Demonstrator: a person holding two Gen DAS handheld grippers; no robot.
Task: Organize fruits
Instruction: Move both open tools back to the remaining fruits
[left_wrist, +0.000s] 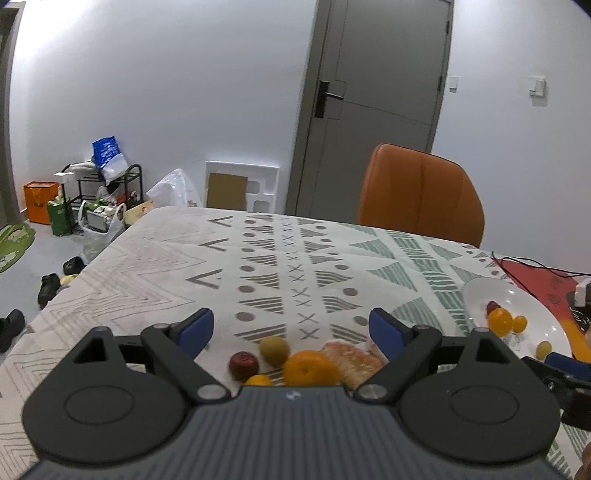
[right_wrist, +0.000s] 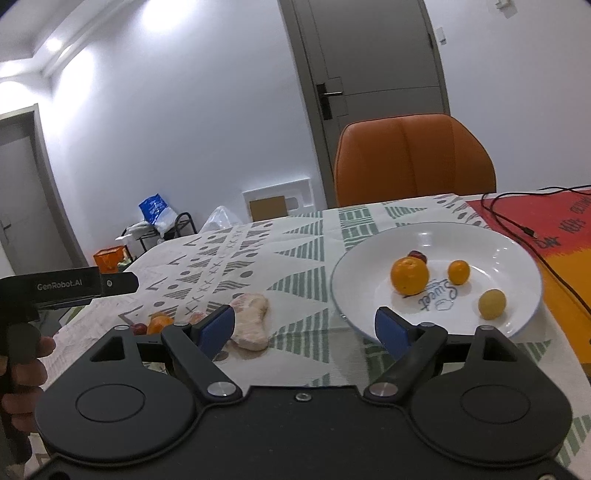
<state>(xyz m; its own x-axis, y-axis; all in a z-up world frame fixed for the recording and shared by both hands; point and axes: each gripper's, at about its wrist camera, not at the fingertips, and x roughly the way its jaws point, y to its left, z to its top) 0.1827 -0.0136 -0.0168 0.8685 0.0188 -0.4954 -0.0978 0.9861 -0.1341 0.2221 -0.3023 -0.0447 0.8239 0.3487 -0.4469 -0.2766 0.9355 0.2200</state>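
The left wrist view shows the left gripper with its blue fingers spread wide and holding nothing; it hangs above the patterned tablecloth; between the fingers, close to the gripper body, lies a small group of fruit: a dark red fruit, a yellow-green fruit just behind it, a large orange, and a small orange fruit half hidden by the gripper body; a pale pinkish piece, which I cannot identify, touches the large orange on its right side; further right stands a white plate with several fruits in it; behind the table there is an orange chair.

In the right wrist view, a person's hand holds the handle of the left gripper at the left edge; the same pale piece lies on the cloth near the middle; the right gripper also has its fingers wide apart and empty, and it is above the near rim of the white plate; in the plate sit an orange, a dark red fruit just behind it, a small orange fruit and a yellow-green fruit, all apart from each other except the first two; a black cable runs over a red mat on the right.
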